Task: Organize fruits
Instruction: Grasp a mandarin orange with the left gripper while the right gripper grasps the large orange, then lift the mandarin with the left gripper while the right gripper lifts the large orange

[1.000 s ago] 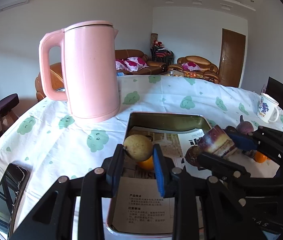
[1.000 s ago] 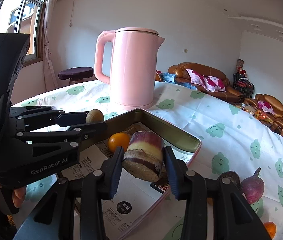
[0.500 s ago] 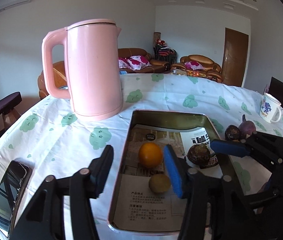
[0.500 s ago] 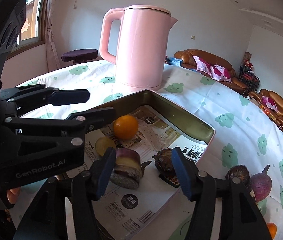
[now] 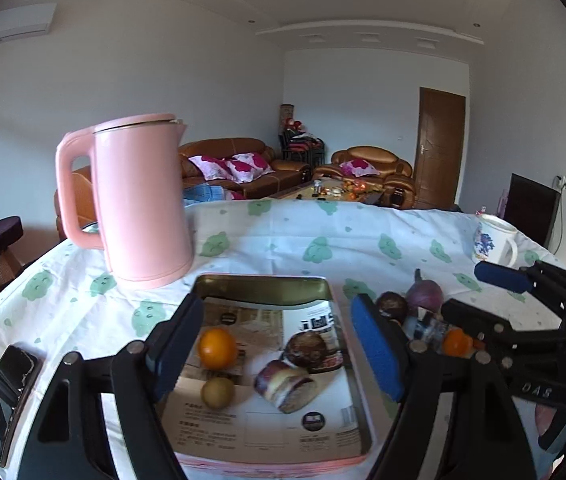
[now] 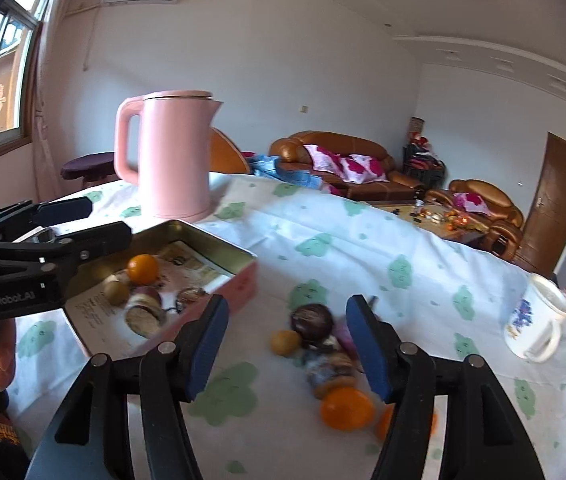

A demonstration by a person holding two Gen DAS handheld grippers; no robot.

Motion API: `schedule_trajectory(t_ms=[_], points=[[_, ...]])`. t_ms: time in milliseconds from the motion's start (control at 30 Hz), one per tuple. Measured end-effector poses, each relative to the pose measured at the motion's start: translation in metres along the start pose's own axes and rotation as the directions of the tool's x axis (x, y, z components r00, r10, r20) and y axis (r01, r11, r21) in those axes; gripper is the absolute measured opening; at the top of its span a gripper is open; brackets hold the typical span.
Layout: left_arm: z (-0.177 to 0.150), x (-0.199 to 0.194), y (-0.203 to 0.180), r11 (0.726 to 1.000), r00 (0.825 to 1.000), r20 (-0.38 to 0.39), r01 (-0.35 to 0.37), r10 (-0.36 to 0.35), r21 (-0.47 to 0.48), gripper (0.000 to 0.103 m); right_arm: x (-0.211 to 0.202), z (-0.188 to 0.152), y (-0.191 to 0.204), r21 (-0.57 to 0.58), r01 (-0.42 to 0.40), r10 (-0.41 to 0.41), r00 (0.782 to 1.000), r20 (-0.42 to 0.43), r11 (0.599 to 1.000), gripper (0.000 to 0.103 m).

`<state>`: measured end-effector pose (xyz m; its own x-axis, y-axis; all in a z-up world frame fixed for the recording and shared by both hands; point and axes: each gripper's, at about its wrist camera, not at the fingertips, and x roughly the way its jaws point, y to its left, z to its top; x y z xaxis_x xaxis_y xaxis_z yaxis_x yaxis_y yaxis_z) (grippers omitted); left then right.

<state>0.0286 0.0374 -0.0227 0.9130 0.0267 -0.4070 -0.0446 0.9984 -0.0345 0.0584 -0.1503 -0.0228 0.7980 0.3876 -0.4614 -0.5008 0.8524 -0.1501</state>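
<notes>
A pink-rimmed metal tray [image 5: 263, 286] lined with newspaper holds an orange [image 5: 216, 348], a small yellow-green fruit [image 5: 218, 392], a cut purple sweet potato piece [image 5: 285, 385] and a dark round fruit [image 5: 310, 350]. My left gripper [image 5: 277, 346] is open and empty above the tray. My right gripper [image 6: 287, 350] is open and empty over a loose pile on the cloth: a dark round fruit [image 6: 311, 320], a small yellow fruit [image 6: 285, 342] and an orange [image 6: 347, 407]. The tray [image 6: 215, 240] lies to the right gripper's left.
A pink kettle [image 5: 139, 200] stands behind the tray at the left. A phone [image 5: 3, 396] lies at the table's left edge. A white mug [image 6: 535, 330] stands at the right. A purple bulb vegetable [image 5: 423, 294] lies right of the tray.
Both grippers let go of their fruit into the tray, opened wide and drew back. The right gripper swung right, over the loose pile on the cloth.
</notes>
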Motion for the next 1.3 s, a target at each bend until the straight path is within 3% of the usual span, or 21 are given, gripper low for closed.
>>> schedule_trajectory(t_ms=[167, 267, 533, 700, 767, 800, 867, 1033, 1233, 1300], points=[[-0.004, 0.01, -0.041, 0.996, 0.997, -0.038, 0.067, -0.064, 0.067, 0.079, -0.006, -0.025, -0.061, 0.104, 0.131, -0.125, 0.99, -0.06, 0.986, 0.064], [-0.007, 0.019, -0.063, 0.99, 0.993, -0.071, 0.106, -0.099, 0.093, 0.079, -0.005, -0.038, -0.084, 0.152, 0.152, -0.138, 0.985, -0.099, 0.977, 0.064], [-0.016, 0.044, -0.099, 0.978, 0.974, -0.167, 0.175, -0.155, 0.117, 0.079, 0.011, -0.051, -0.098, 0.222, 0.095, -0.054, 0.982, -0.183, 0.971, 0.064], [-0.02, 0.052, -0.116, 0.967, 0.959, -0.206, 0.222, -0.193, 0.127, 0.079, 0.03, -0.057, -0.105, 0.261, 0.057, 0.018, 0.961, -0.275, 0.964, 0.063], [-0.022, 0.055, -0.122, 0.959, 0.948, -0.234, 0.251, -0.216, 0.13, 0.079, 0.035, -0.059, -0.106, 0.28, 0.017, 0.067, 0.956, -0.287, 0.96, 0.055], [-0.023, 0.055, -0.124, 0.957, 0.944, -0.244, 0.26, -0.223, 0.133, 0.078, 0.034, -0.06, -0.106, 0.29, -0.006, 0.091, 0.956, -0.279, 0.957, 0.048], [-0.025, 0.057, -0.129, 0.95, 0.934, -0.265, 0.282, -0.24, 0.135, 0.073, 0.031, -0.061, -0.107, 0.301, -0.005, 0.092, 0.957, -0.274, 0.954, 0.047], [-0.029, 0.064, -0.147, 0.931, 0.909, -0.32, 0.331, -0.269, 0.157, 0.05, 0.022, -0.063, -0.118, 0.35, 0.054, 0.034, 0.97, -0.24, 0.935, 0.046], [-0.033, 0.073, -0.17, 0.915, 0.884, -0.383, 0.358, -0.269, 0.184, 0.045, 0.022, -0.063, -0.123, 0.375, 0.05, 0.042, 0.972, -0.233, 0.926, 0.047], [-0.032, 0.073, -0.175, 0.916, 0.889, -0.381, 0.347, -0.253, 0.201, 0.045, 0.023, -0.062, -0.123, 0.373, 0.049, 0.043, 0.971, -0.233, 0.926, 0.047]])
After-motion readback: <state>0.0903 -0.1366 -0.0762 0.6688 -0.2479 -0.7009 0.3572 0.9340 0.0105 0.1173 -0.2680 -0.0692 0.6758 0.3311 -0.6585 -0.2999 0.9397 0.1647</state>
